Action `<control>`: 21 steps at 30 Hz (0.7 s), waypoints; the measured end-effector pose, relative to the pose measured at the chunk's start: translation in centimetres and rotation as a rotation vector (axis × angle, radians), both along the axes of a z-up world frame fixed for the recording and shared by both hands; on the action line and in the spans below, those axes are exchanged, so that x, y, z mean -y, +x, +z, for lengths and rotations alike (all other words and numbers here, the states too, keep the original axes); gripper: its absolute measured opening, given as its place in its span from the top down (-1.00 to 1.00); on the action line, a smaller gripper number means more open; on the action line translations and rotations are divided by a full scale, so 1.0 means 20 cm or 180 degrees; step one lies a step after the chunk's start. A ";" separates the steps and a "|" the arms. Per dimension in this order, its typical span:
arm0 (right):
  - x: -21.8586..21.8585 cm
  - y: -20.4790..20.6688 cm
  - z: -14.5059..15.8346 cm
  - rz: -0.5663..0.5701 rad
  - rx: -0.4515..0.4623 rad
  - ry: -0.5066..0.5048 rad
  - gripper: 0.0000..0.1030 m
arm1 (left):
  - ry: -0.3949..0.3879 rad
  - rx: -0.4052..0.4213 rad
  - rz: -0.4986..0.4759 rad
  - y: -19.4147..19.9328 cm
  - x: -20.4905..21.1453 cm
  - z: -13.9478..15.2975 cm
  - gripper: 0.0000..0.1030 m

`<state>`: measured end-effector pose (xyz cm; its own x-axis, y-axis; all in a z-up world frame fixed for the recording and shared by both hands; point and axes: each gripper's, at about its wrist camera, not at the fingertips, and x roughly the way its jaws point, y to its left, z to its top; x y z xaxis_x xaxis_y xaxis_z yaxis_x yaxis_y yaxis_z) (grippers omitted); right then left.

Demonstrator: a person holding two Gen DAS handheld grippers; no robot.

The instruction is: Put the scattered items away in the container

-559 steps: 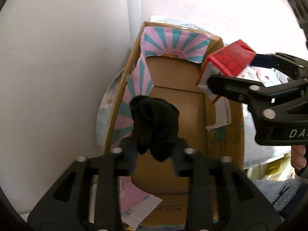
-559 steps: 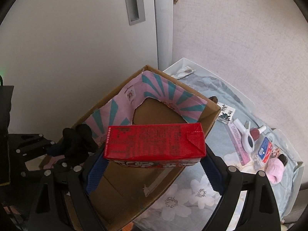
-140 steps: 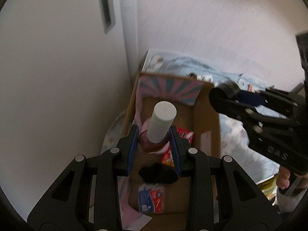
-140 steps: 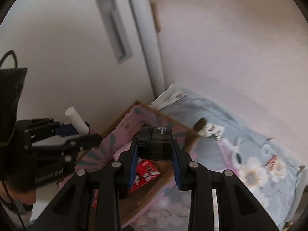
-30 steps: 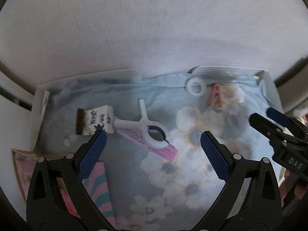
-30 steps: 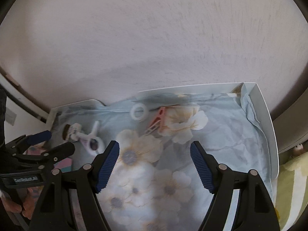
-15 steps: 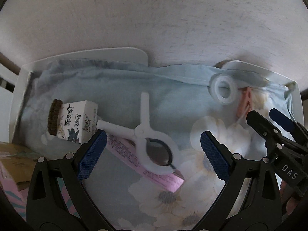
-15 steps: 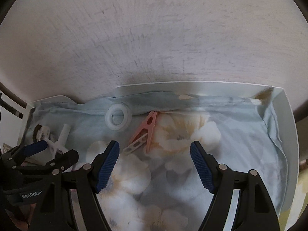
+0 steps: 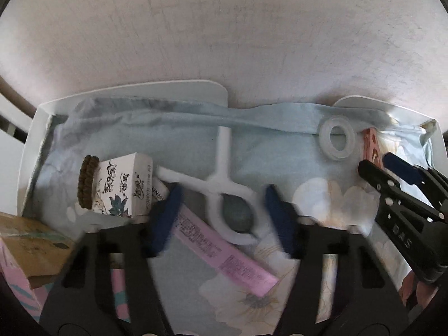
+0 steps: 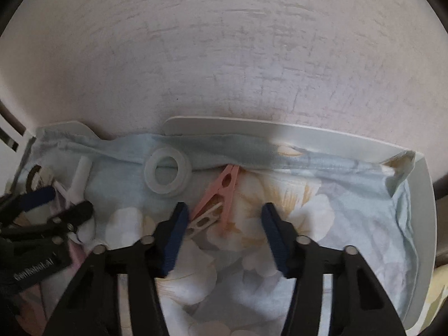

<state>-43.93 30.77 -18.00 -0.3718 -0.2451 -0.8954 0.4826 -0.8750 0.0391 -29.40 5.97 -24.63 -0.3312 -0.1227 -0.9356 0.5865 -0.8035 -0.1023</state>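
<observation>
Left gripper (image 9: 221, 212): black two-finger tool with blue pads, pointing steeply down; its jaws are closing, blurred, on either side of the white clip, not yet pressing on it.
White plastic clip (image 9: 224, 196): large, with a ring-shaped loop and two long prongs; the loop sits between the left pads, one prong running away towards the wall, the other towards the small box.
Pink flat packet (image 9: 224, 254): long, printed, lying slantwise under the clip's loop and across the space between the left fingers.
Small white printed box (image 9: 123, 187): just left of the left gripper, touching the clip's prong, with a brown hair band (image 9: 86, 180) on its far-left end.
Right gripper (image 10: 222, 218): same black tool with blue pads; its jaws are closing with the pink peg's lower end between them, the left pad touching or nearly touching the peg's pale tail, the right pad apart from it.
Pink plastic clothes peg (image 10: 221, 193): lying slantwise on the cloth, its tip up at the cloth's folded edge.
Translucent white ring (image 10: 168, 175): flat on the cloth, just left of the peg, apart from both tools.
Pale blue flowered cloth (image 10: 350, 224): lining the white tray (image 10: 425, 212), under all the loose items.
Cardboard box (image 9: 30, 240): brown, with pink and teal printed flaps, at the lower left corner of the left view, beside the tray.
</observation>
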 end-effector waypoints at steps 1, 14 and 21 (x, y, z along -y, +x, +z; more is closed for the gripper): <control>0.00 0.01 0.00 0.0020 -0.0030 0.0032 0.50 | 0.0052 -0.0004 -0.0001 0.00 0.00 -0.01 0.24; -0.09 0.04 0.02 -0.0003 -0.0119 -0.0069 0.52 | 0.0279 -0.0244 0.0009 0.05 0.04 0.03 0.26; -0.15 0.06 0.05 -0.0029 -0.0135 -0.0136 0.52 | 0.0354 -0.0368 -0.0059 0.06 0.04 0.10 0.96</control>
